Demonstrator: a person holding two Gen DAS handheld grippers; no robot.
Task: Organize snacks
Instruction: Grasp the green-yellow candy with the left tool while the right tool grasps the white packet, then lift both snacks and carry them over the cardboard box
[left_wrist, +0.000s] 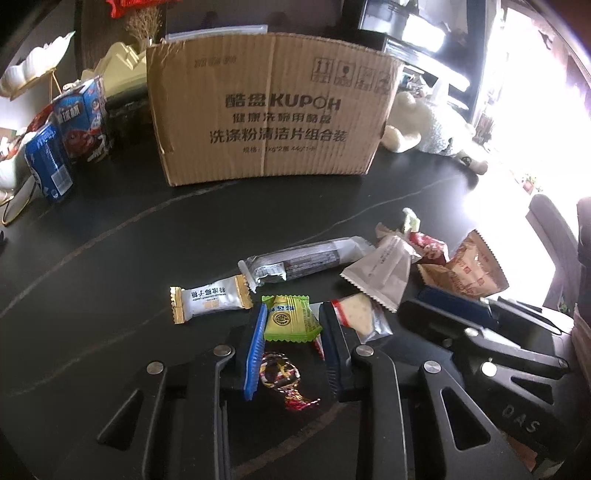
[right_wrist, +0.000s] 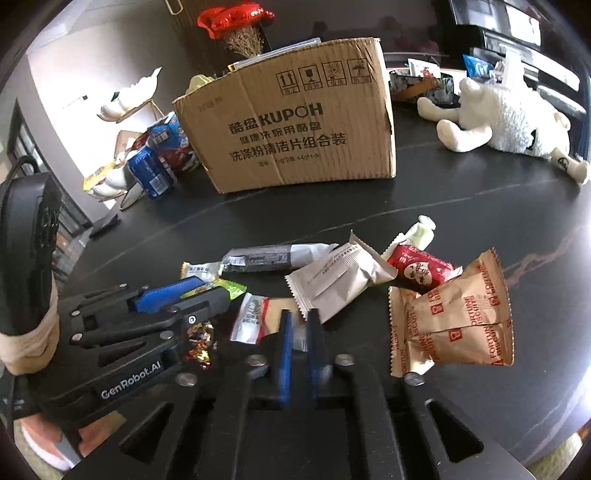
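Both grippers clamped on a snack each, ready to lift.

The left gripper (left_wrist: 293, 325) has its jaws closed on the green candy packet (left_wrist: 291, 321); the right gripper (right_wrist: 299, 325) pinches the edge of a clear-ended wrapper (right_wrist: 255, 317). Both snacks lie on the dark table (left_wrist: 110, 229) among the loose pile. The picking step looks under way; next, I'd guess, each needs raising clear of its neighbours and carrying to the open cardboard box (left_wrist: 269, 107) standing behind the pile.
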